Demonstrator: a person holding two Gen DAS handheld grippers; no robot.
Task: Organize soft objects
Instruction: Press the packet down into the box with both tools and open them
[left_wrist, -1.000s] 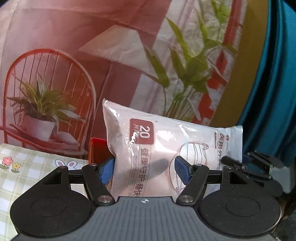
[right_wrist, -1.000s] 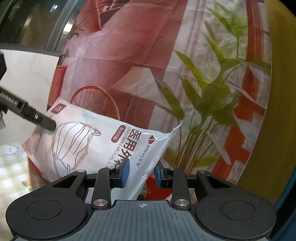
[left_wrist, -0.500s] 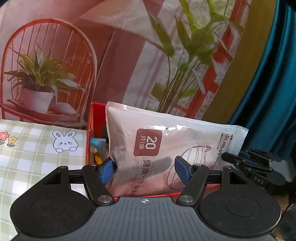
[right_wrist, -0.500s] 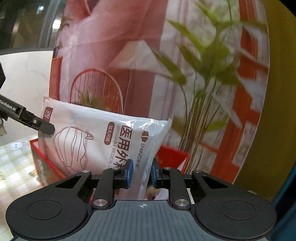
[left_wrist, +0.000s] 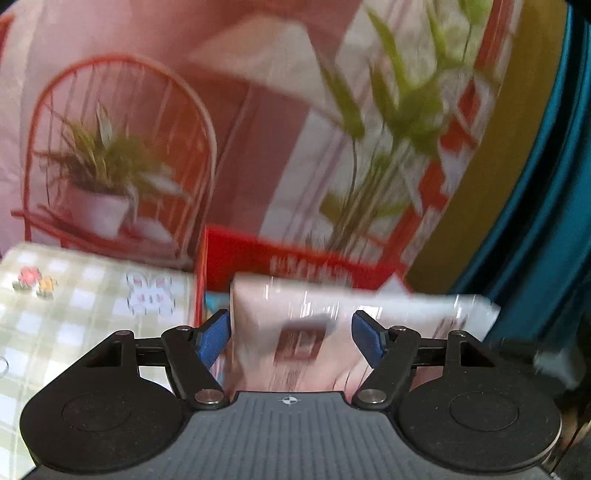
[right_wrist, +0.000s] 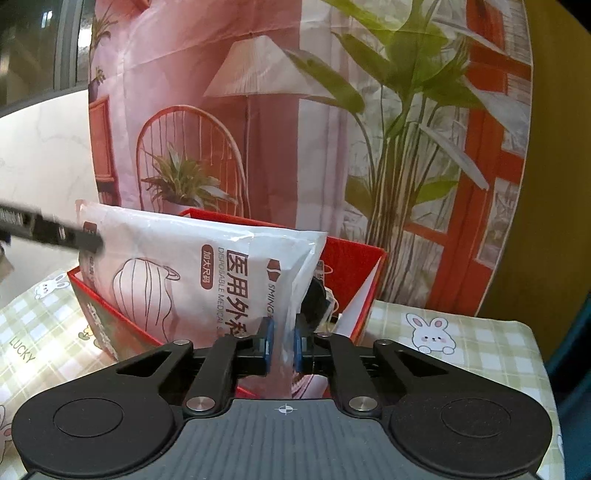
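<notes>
Right wrist view: mask pack (right_wrist: 192, 280) standing on edge inside the red box (right_wrist: 354, 266), leaning toward the box's left wall, its sealed right end pinched in the right gripper (right_wrist: 283, 345). Fingers (right_wrist: 266, 341) nearly closed, blue pads pressing the thin plastic flap from both sides. Box sitting on the checked bunny tablecloth (right_wrist: 461, 343) over the tabletop, close to its back edge against the printed backdrop (right_wrist: 258, 122).

Left wrist view, heavily blurred: left gripper (left_wrist: 291, 334) straddling the pack's (left_wrist: 299, 332) other end, fingers (left_wrist: 214, 336) spread wide; contact of pads with the plastic not discernible, so grip looks released rather than clamped.

Step in hand, by judgement: settling the pack down into the box. Best done by lowering both ends evenly, keeping the pack parallel to the long walls, pushing past the dark item (right_wrist: 314, 299) already lying inside rather than onto it, and letting go of the flap only once the bottom edge rests. Soft pack likely to slump or spring up if freed early.
</notes>
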